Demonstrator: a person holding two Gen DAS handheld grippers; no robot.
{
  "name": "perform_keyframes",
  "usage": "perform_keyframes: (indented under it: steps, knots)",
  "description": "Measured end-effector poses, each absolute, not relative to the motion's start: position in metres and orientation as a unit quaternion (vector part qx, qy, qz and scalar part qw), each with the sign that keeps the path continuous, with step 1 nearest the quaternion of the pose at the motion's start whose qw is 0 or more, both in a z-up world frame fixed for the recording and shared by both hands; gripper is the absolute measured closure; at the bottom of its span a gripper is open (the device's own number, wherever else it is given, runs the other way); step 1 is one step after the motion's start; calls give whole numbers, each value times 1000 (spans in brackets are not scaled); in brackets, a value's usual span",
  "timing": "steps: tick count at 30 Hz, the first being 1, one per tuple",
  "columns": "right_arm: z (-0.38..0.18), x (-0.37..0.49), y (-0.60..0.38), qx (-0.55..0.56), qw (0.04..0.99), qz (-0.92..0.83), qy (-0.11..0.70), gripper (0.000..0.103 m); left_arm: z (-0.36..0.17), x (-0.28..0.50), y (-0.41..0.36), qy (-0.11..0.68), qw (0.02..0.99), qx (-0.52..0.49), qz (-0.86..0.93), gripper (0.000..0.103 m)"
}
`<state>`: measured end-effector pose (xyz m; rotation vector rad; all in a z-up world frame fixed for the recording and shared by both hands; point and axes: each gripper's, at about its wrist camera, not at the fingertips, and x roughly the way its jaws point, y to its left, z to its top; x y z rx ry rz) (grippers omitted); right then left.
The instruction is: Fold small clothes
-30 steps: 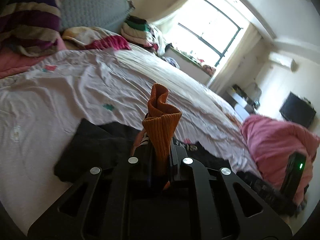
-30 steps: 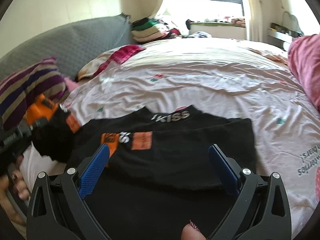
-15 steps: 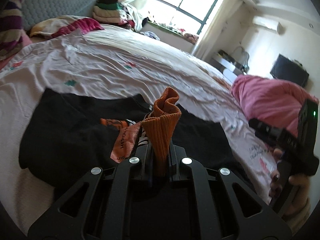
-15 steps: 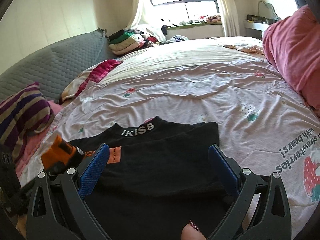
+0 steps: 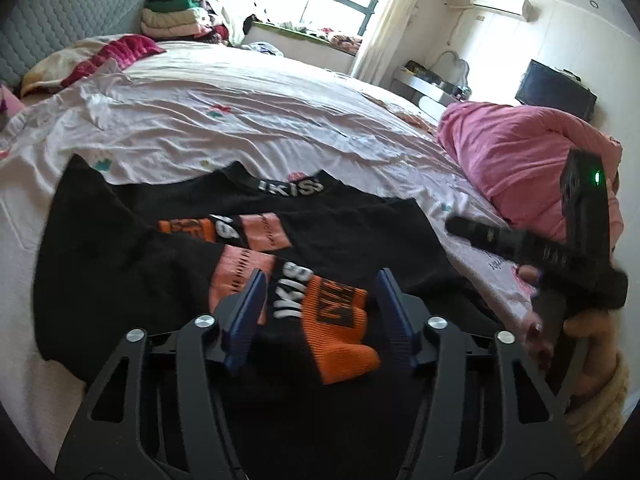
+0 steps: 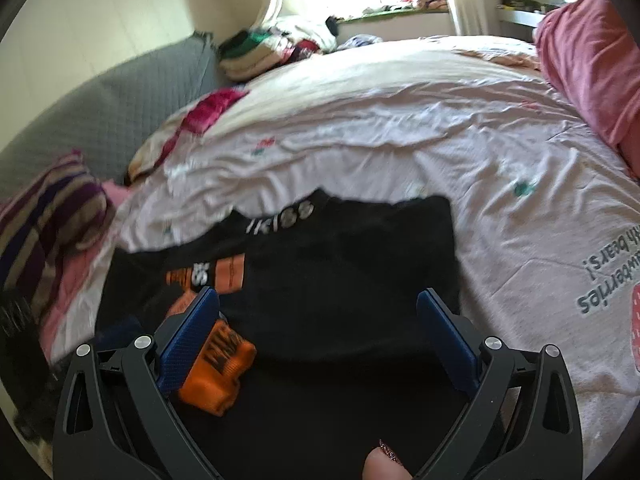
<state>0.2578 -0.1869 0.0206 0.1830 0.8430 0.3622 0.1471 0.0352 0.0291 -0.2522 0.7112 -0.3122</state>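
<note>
A black top (image 5: 344,224) with a white-lettered collar and orange sleeve bands lies flat on the bed, both sleeves folded in over its front. It also shows in the right wrist view (image 6: 352,264). My left gripper (image 5: 320,308) is open just above the orange cuff (image 5: 340,332), which lies loose between its blue pads. My right gripper (image 6: 320,332) is open and empty over the top's lower half; the orange cuff (image 6: 218,372) lies by its left pad. The right gripper's body (image 5: 560,256) shows at the right of the left wrist view.
The pale printed bedsheet (image 6: 400,128) spreads all round the top. A pink duvet (image 5: 520,160) is heaped at the right. A striped pillow (image 6: 44,220) and grey headboard (image 6: 100,108) lie left. Folded clothes (image 5: 176,16) are stacked by the window.
My left gripper carried the orange cuff over the top's front, then opened and let it go; the sleeve now lies folded across the top. My right gripper stayed open.
</note>
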Motion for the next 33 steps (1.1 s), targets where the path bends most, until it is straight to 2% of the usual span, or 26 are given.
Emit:
perform_keyframes:
  steps: [3,6,11,12,13,17,18,19,21,24,33]
  knots:
    - [8,255,-173,87,875,202,431,5,32,150,49,342,925,-118,-120,44]
    - [-3,252,-157,87,860,227,449,5,35,152,63,338,931,-109,-87,29]
    - [-16,244,-125,56,851,245,461,5,39,153,87,329,938,-104,-39,16]
    - [-18,243,-121,57,850,247,463,9,39,154,92,328,938,-109,-34,16]
    - [-20,242,-115,57,846,253,466,19,39,153,95,328,937,-112,-31,16]
    - [-35,245,-101,76,829,258,491,40,41,153,112,323,938,-123,-12,16]
    - [-37,246,-101,83,825,258,495,51,42,152,115,321,939,-125,-9,16]
    - [-40,246,-99,87,825,255,497,66,42,153,118,320,939,-126,-5,16]
    - [-37,244,-97,83,829,259,489,87,44,152,124,315,940,-128,5,16]
    - [-23,240,-98,82,840,278,460,91,45,151,131,312,940,-137,9,16]
    - [43,252,-113,41,883,283,373,92,49,153,156,302,938,-164,36,16]
